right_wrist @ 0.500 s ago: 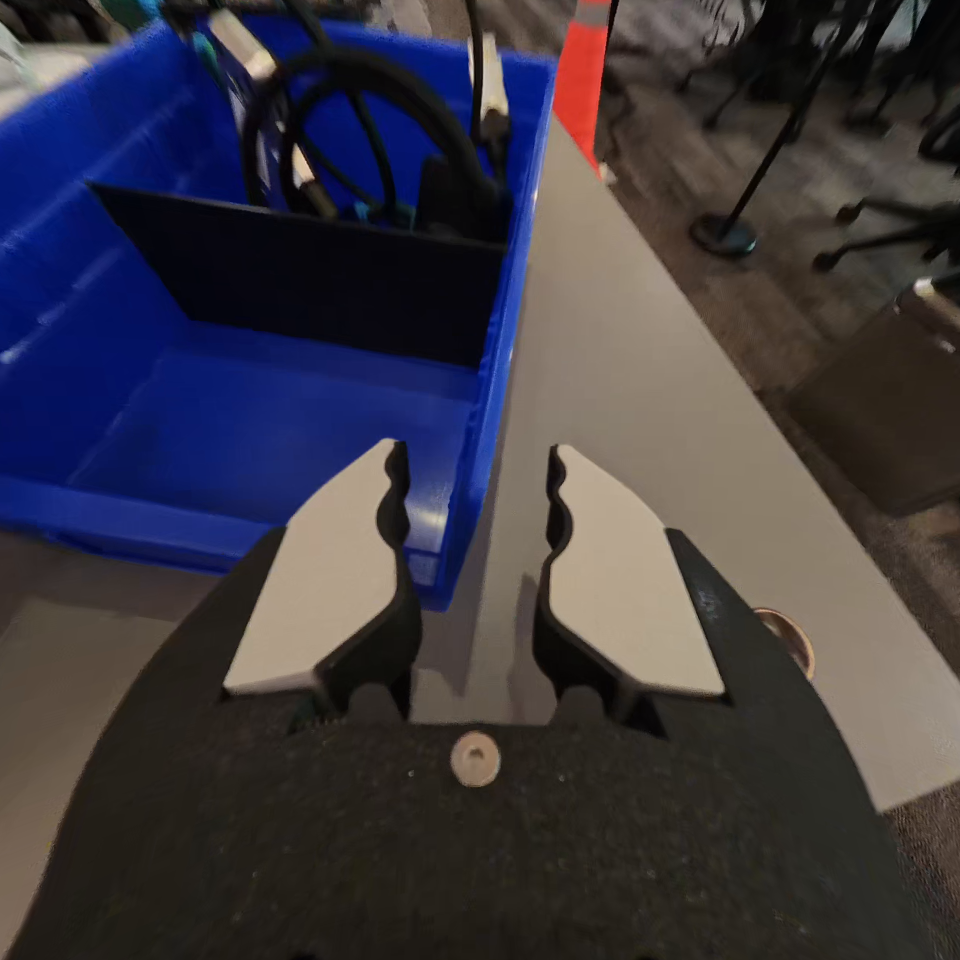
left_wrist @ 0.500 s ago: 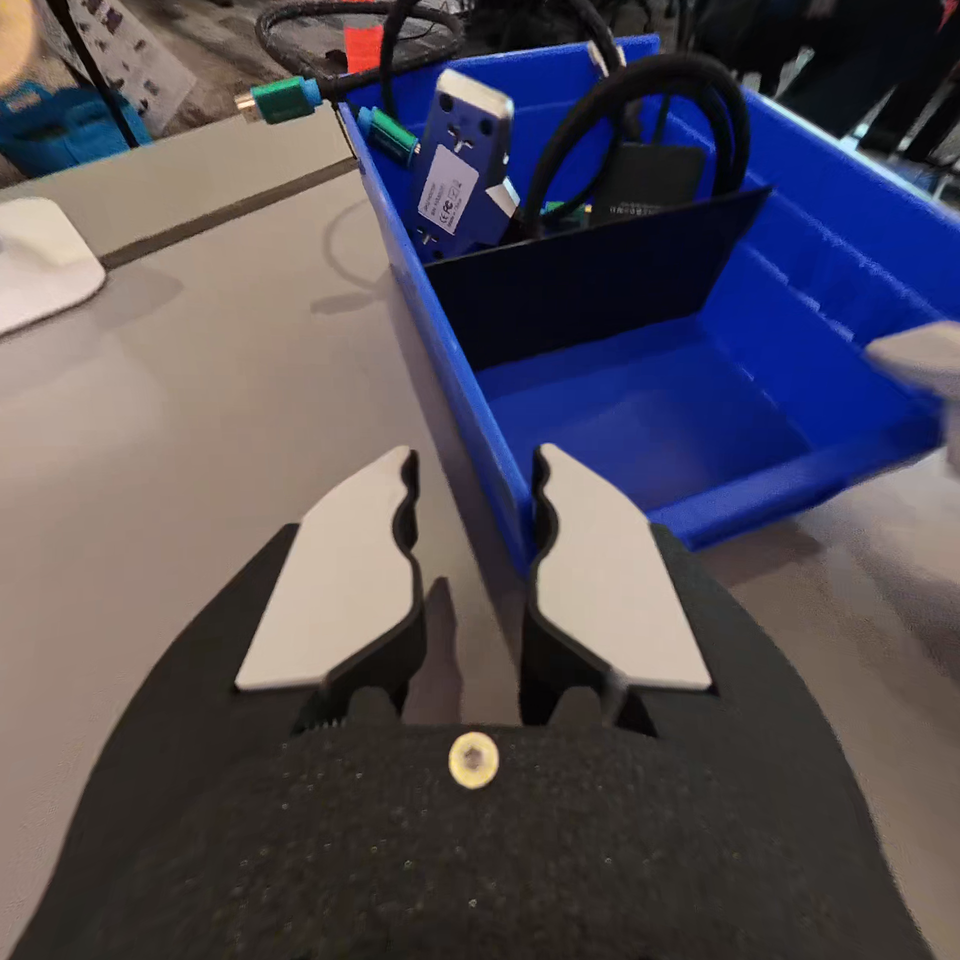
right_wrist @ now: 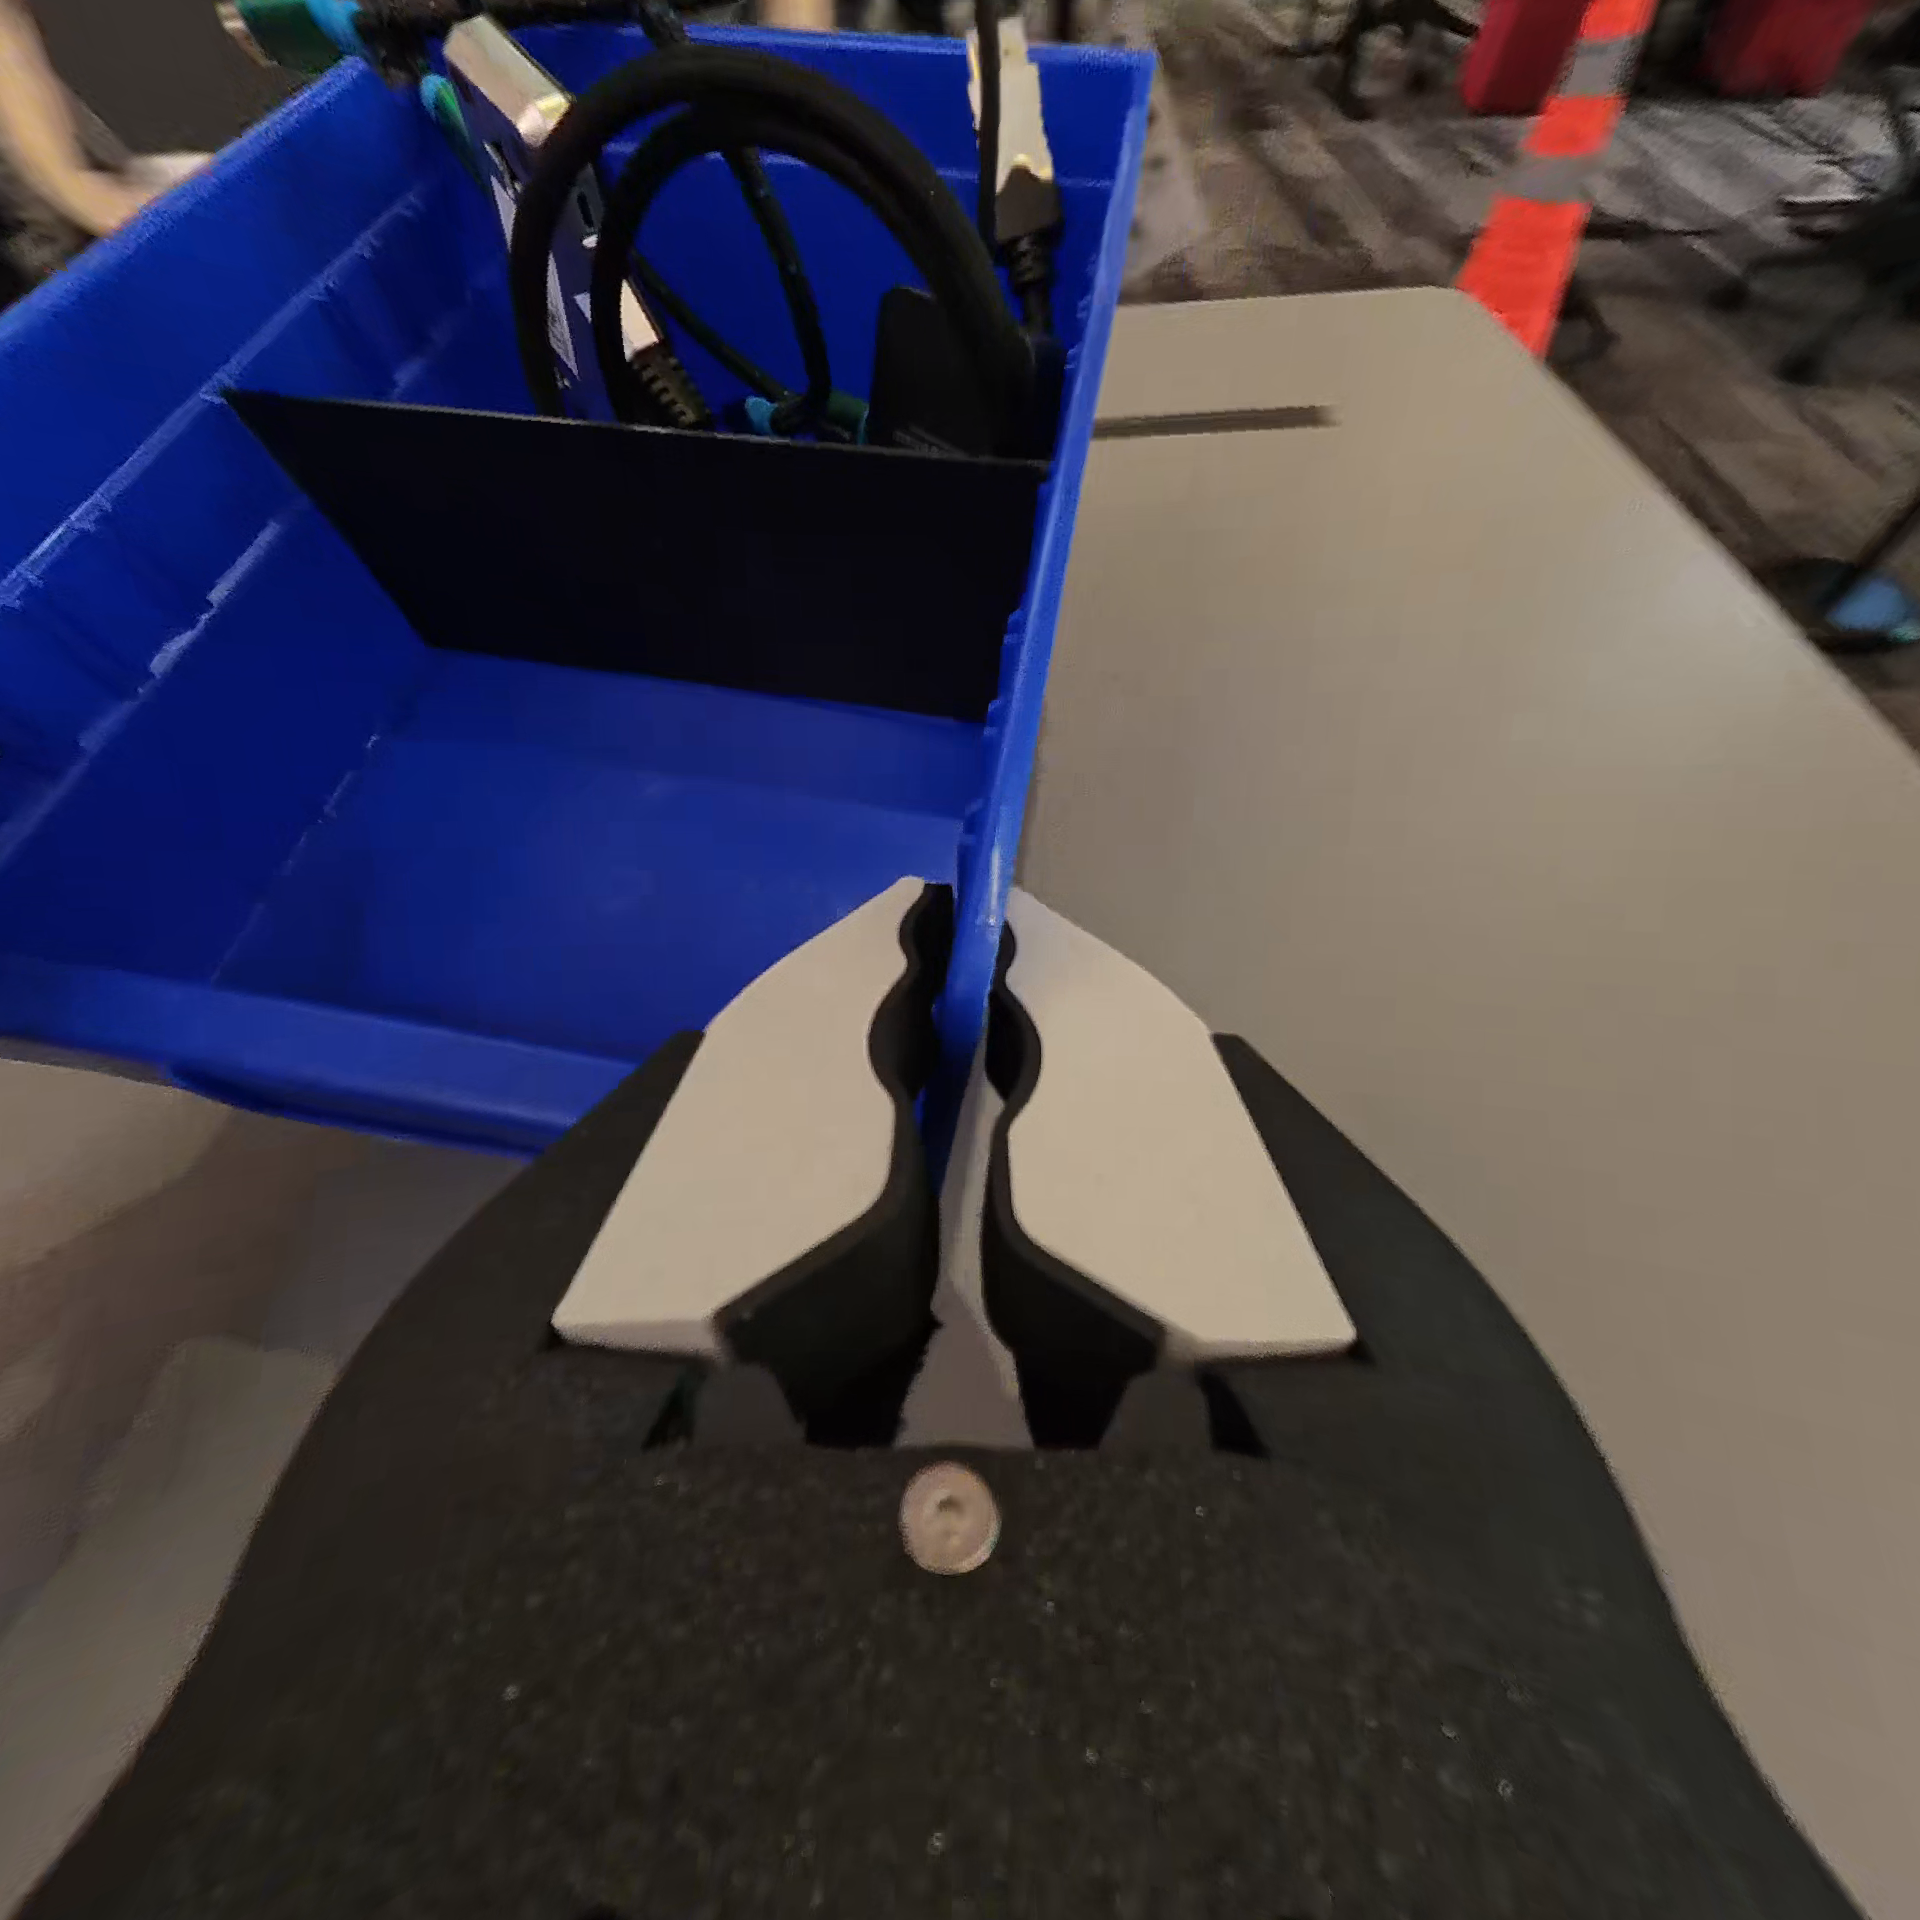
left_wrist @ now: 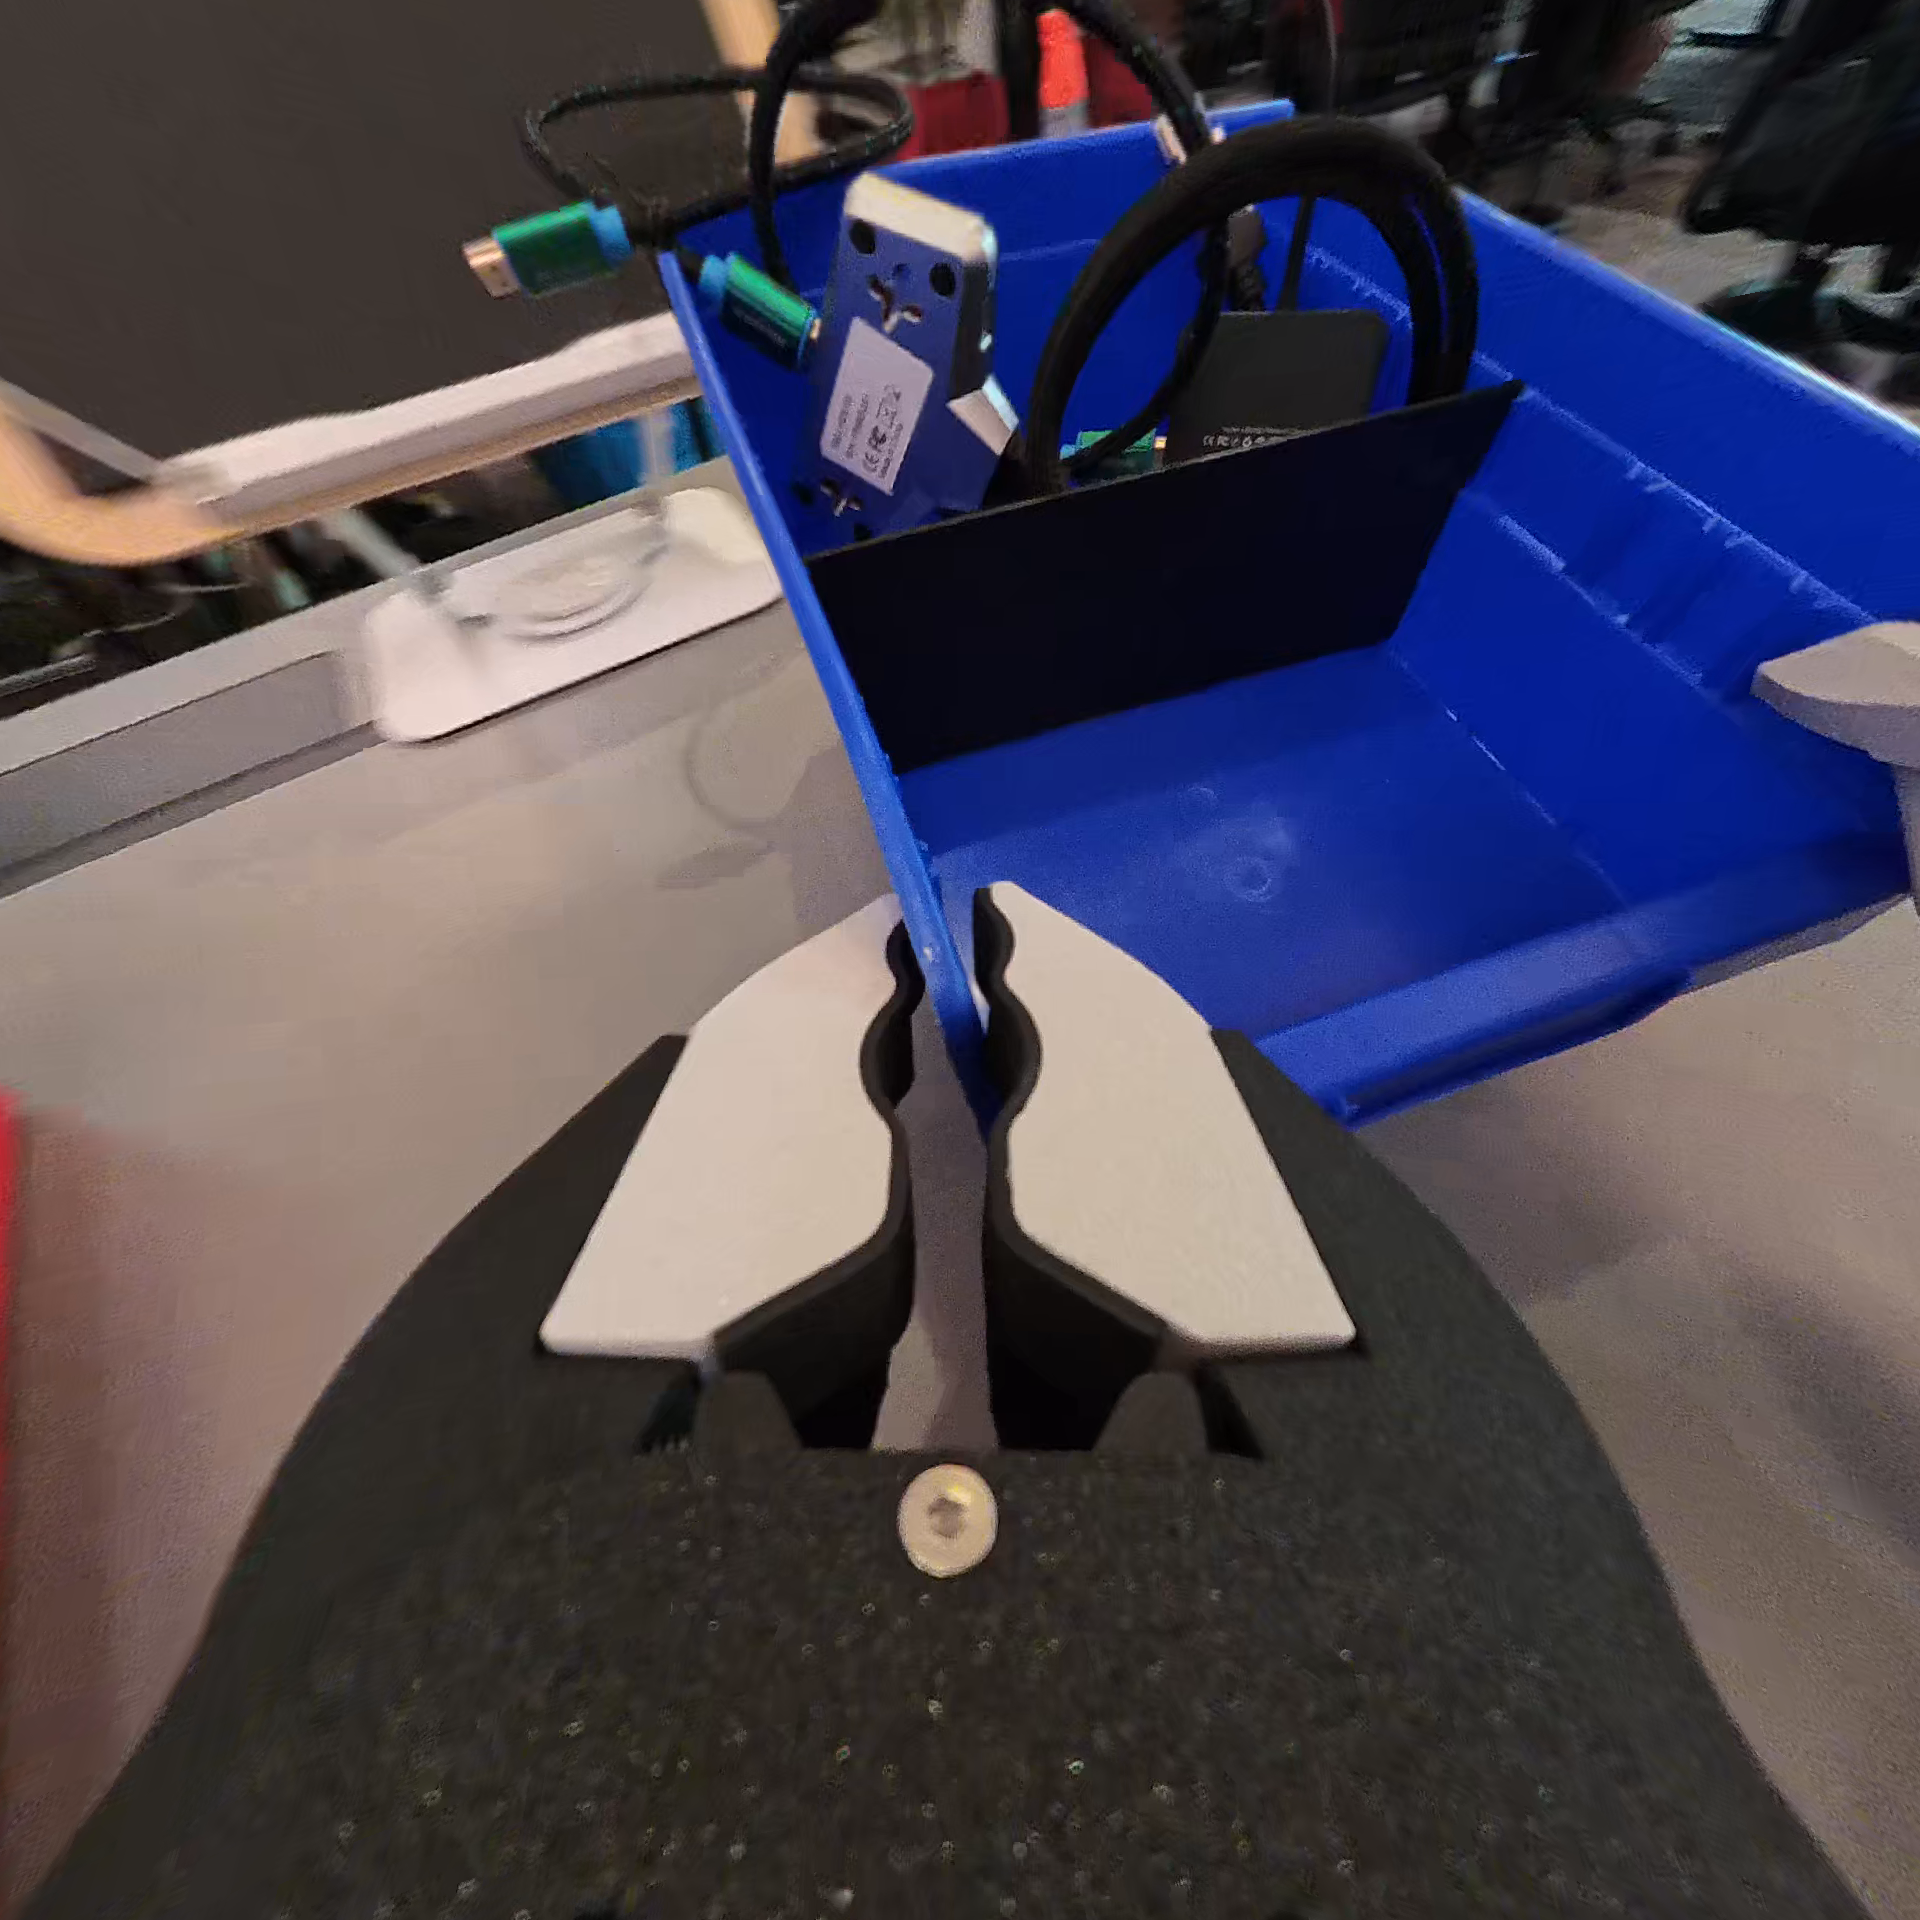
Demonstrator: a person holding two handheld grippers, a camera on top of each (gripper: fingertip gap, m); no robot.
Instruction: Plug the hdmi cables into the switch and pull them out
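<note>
A blue bin [left_wrist: 1621,499] stands tilted on the grey table [left_wrist: 416,935], its near end raised. My left gripper [left_wrist: 940,935] is shut on the bin's left wall. My right gripper [right_wrist: 966,925] is shut on the bin's right wall [right_wrist: 1049,582]. Behind a black divider [left_wrist: 1122,623] the far compartment holds the blue HDMI switch [left_wrist: 894,364], coiled black cables [left_wrist: 1299,260] and a black box [left_wrist: 1288,374]. A green-and-blue HDMI plug [left_wrist: 551,249] sticks out over the bin's far left corner; another [left_wrist: 758,312] lies inside. The near compartment [left_wrist: 1299,894] is empty.
A white flat base with a clear disc [left_wrist: 561,613] sits on the table left of the bin. The other gripper's grey finger [left_wrist: 1849,686] shows at the right edge of the left wrist view. An orange cone [right_wrist: 1548,156] and chair legs stand on the floor beyond the table.
Both grippers moved forward and closed on the bin's side walls. The bin's near end has come up off the table and the bin now tilts.
</note>
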